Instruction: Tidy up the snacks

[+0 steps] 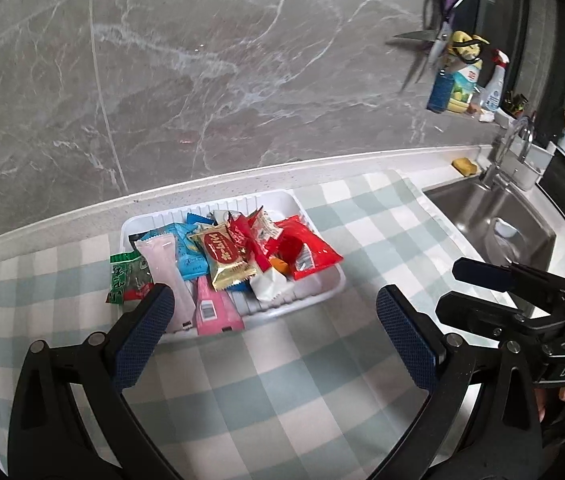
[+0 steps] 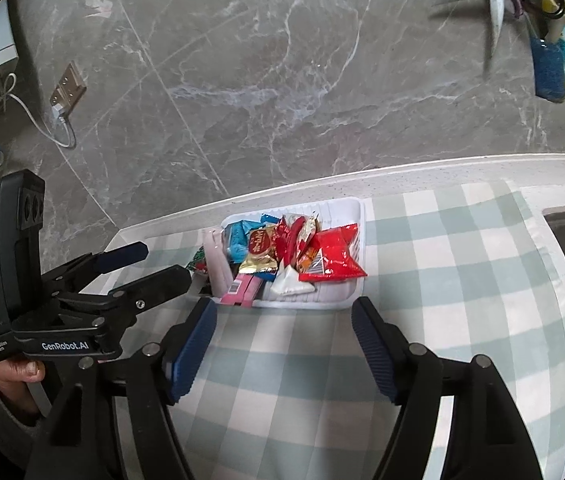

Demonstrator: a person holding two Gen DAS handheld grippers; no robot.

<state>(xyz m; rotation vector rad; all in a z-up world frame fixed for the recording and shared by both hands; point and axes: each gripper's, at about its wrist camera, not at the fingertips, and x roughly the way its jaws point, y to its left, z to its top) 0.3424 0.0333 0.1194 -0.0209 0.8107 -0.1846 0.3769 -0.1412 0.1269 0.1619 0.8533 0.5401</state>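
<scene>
This is a home kitchen. A steel sink (image 1: 494,220) with a curved tap (image 1: 516,140) is set into the white worktop (image 1: 242,178) at its right end, backed by a grey marble-look wall (image 1: 202,60). Scissors (image 1: 438,40) hang there above dish-soap and spray bottles (image 1: 478,80), and a yellow sponge (image 1: 465,166) lies at the back edge.

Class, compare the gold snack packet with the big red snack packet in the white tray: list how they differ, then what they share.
The gold packet is metallic gold with a red oval label; the red packet is plain glossy red with a small barcode patch. The gold packet sits mid-pile on top of blue wrappers; the red packet lies at the pile's sink-side end. The red packet looks broader. Both lie sealed in the white tray.
</scene>
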